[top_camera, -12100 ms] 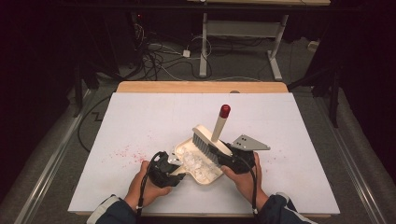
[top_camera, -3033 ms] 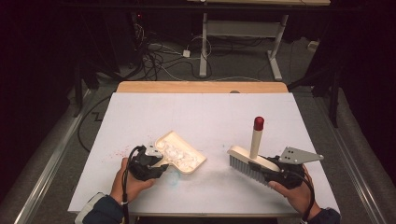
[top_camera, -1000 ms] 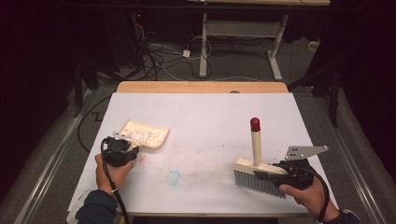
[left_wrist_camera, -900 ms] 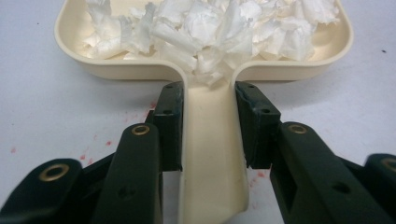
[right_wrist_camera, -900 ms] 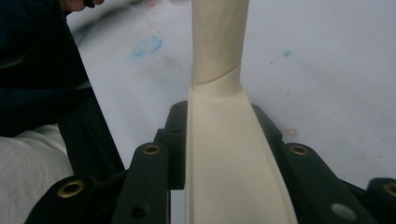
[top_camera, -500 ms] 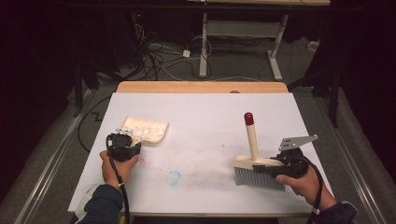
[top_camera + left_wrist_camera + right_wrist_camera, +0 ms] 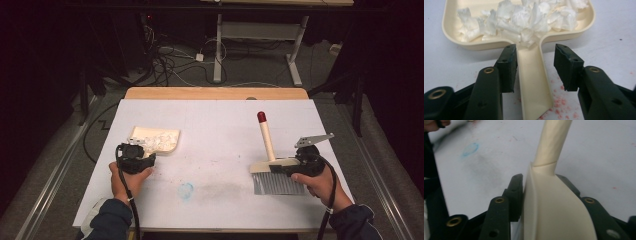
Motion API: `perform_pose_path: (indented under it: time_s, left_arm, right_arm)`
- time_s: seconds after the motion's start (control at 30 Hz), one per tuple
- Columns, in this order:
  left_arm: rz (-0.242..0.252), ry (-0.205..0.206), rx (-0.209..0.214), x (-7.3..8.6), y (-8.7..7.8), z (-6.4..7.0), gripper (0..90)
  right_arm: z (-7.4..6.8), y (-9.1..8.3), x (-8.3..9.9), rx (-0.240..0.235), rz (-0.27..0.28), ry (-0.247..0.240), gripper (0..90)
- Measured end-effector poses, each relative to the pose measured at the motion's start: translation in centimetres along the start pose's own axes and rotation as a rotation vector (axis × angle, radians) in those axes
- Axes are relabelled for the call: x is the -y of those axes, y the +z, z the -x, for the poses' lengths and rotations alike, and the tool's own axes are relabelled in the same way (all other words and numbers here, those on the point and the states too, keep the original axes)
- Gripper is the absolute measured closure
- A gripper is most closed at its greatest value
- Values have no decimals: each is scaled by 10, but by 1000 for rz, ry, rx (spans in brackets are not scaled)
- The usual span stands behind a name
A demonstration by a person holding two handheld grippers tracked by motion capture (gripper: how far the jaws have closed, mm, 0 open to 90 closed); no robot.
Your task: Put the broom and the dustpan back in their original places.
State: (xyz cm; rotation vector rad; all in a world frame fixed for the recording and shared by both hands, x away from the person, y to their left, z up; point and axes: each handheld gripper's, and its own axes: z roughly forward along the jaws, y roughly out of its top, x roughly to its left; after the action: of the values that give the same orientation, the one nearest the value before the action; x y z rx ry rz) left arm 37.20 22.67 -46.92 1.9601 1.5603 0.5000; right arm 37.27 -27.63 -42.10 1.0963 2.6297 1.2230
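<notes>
Left gripper (image 7: 535, 68) has let go of dustpan (image 7: 519, 25).

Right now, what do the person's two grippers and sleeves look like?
Both the left gripper and right gripper are black, each trailing a black cable toward the wrist. Their blocky black jaws carry brass-coloured rivets. The right gripper bears a grey three-cornered plate on top. The person wears dark navy sleeves.

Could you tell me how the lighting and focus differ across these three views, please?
High view: the white table is evenly lit while the floor behind it falls into near darkness. Left gripper view: the paper scraps glare almost white and the near fingers look soft. Right gripper view: the brush is close and blurred.
</notes>
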Motion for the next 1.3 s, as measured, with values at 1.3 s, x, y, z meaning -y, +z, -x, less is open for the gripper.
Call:
perform_pose_path:
  time_s: [1.3]
  left_arm:
    - [199, 348, 120, 58, -59, 25, 238]
  right_arm:
    - [48, 57, -18, 479, -76, 94, 562]
